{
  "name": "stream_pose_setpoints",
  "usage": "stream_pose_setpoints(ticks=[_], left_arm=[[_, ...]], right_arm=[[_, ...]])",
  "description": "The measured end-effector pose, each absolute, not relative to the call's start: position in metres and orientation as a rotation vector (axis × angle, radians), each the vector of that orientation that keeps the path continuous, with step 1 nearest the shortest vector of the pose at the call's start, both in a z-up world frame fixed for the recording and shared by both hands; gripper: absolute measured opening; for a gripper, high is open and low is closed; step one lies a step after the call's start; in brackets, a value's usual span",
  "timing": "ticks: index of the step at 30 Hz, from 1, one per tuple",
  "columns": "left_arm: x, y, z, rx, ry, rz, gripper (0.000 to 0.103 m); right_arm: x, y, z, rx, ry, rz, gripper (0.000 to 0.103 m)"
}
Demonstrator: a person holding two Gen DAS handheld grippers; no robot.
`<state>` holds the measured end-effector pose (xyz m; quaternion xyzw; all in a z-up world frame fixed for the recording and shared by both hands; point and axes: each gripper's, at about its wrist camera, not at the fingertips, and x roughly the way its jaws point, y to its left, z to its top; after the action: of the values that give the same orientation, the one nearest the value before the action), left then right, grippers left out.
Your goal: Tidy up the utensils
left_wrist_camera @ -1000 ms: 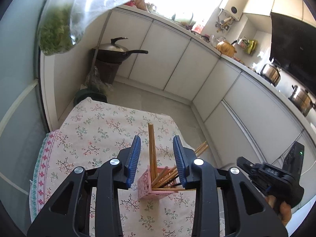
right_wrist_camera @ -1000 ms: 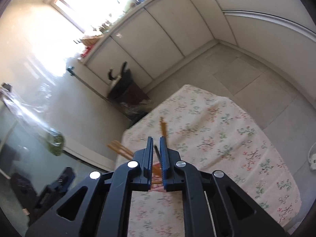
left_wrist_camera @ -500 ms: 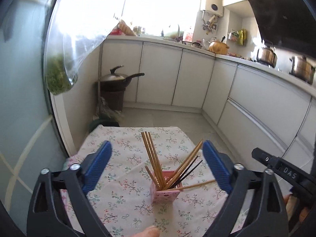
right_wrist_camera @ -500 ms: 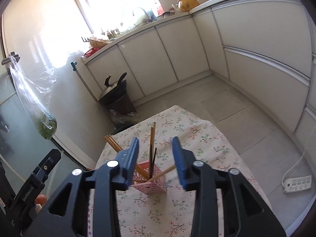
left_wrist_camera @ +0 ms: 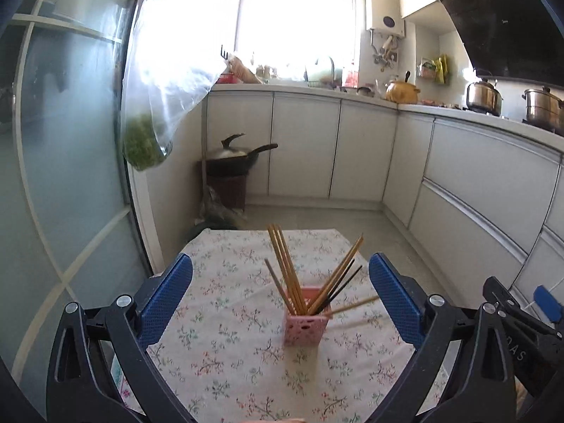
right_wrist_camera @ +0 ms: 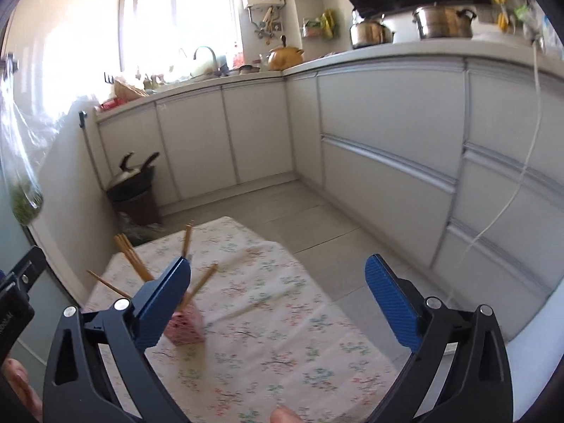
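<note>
Blown-out window [left_wrist_camera: 299, 21] backlight; fisheye-bent edges; right wrist view motion-blurred.

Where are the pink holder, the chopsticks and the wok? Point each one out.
pink holder [left_wrist_camera: 305, 329]: left wrist view, on its front wall.
chopsticks [left_wrist_camera: 286, 270]: left wrist view, on the shafts of the upright left bunch.
wok [left_wrist_camera: 235, 159]: left wrist view, on its dark bowl below the lid.

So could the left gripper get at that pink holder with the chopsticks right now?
Probably yes. The left gripper has its jaws wide open and the pink holder stands straight ahead between them, though the splayed chopsticks might get knocked.
</note>
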<state>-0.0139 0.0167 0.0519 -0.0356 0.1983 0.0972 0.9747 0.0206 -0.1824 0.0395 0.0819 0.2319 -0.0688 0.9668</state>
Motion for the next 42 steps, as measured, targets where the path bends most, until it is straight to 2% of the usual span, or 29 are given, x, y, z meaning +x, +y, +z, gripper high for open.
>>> stream_pose_setpoints(ticks=[9,42], left_arm=[[-0.028,-0.004,0.046,0.026,0.405,0.225,0.096],[-0.025,-0.008,0.038,0.027,0.430,0.204,0.096]], right_arm=[[-0.009,-0.177,0.044,0.056,0.419,-0.245,0.097],[-0.013,-0.178,0.038,0.091,0.442,-0.241,0.097]])
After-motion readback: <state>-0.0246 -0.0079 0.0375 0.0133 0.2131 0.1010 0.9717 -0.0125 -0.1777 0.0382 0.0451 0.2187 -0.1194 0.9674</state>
